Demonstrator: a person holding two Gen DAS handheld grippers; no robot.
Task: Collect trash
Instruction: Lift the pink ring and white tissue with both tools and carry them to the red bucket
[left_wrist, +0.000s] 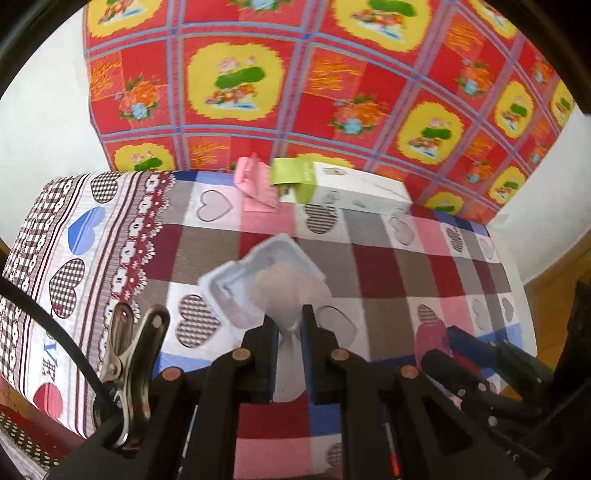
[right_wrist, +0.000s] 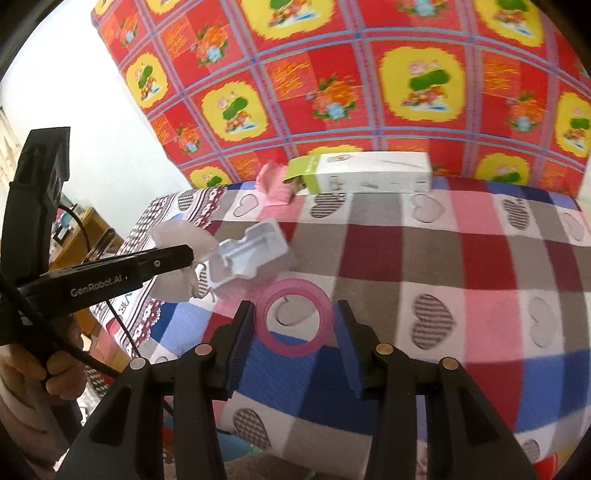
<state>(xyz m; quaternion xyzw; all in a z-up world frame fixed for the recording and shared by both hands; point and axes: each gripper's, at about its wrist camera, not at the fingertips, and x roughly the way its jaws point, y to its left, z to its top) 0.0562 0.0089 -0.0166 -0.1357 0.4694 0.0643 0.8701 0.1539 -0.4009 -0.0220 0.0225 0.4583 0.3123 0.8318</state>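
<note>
My left gripper (left_wrist: 290, 319) is shut on a white face mask (left_wrist: 291, 288), which bunches up above the pinched fingers. In the right wrist view that mask (right_wrist: 181, 236) hangs from the left gripper (right_wrist: 186, 256) above the table's left end. My right gripper (right_wrist: 295, 314) is shut on a pink tape ring (right_wrist: 273, 341), with a finger on each side of it. A pale blue moulded plastic tray (left_wrist: 236, 280) (right_wrist: 255, 254) lies on the checked heart tablecloth (left_wrist: 388, 266) just beyond both grippers. Crumpled pink paper (left_wrist: 256, 188) (right_wrist: 275, 186) lies at the far edge.
A white and green carton (left_wrist: 354, 188) (right_wrist: 369, 173) lies on its side at the table's far edge, against a red floral cloth (left_wrist: 332, 92) on the wall. A hand (right_wrist: 55, 373) holds the left gripper's handle. The right gripper (left_wrist: 443, 354) shows low on the right.
</note>
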